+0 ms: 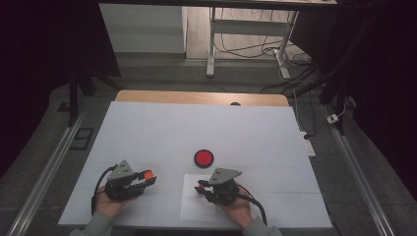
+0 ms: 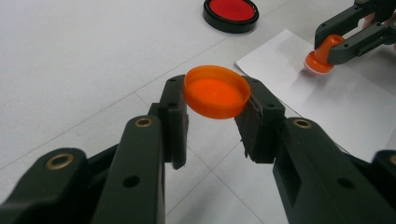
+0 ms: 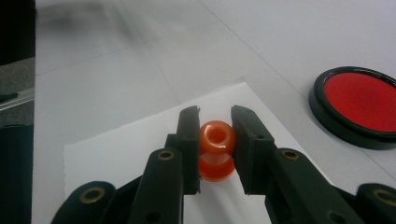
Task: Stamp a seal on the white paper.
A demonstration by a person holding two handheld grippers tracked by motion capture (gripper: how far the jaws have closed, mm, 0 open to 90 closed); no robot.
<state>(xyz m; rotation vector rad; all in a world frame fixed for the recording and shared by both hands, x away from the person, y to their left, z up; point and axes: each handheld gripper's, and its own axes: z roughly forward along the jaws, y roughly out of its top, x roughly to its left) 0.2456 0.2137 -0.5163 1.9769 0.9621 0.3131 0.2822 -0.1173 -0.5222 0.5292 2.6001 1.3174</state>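
Note:
My left gripper point(image 2: 215, 95) is shut on a shallow orange cap point(image 2: 216, 91), held with its hollow side up above the white table; from above the cap point(image 1: 147, 174) shows at the gripper's tip point(image 1: 147, 176). My right gripper point(image 3: 214, 140) is shut on a small orange stamp point(image 3: 216, 149) with a round knob, standing on a white sheet of paper point(image 3: 135, 140). In the high view the right gripper point(image 1: 201, 187) rests over that paper point(image 1: 196, 206). The left gripper view shows the stamp point(image 2: 322, 58) pressed onto the paper point(image 2: 345, 102).
A round red ink pad in a black rim point(image 1: 203, 158) lies just beyond the paper, between the two grippers; it is also in the right gripper view point(image 3: 362, 102) and the left gripper view point(image 2: 231, 11). A white sheet covers the table point(image 1: 196, 128).

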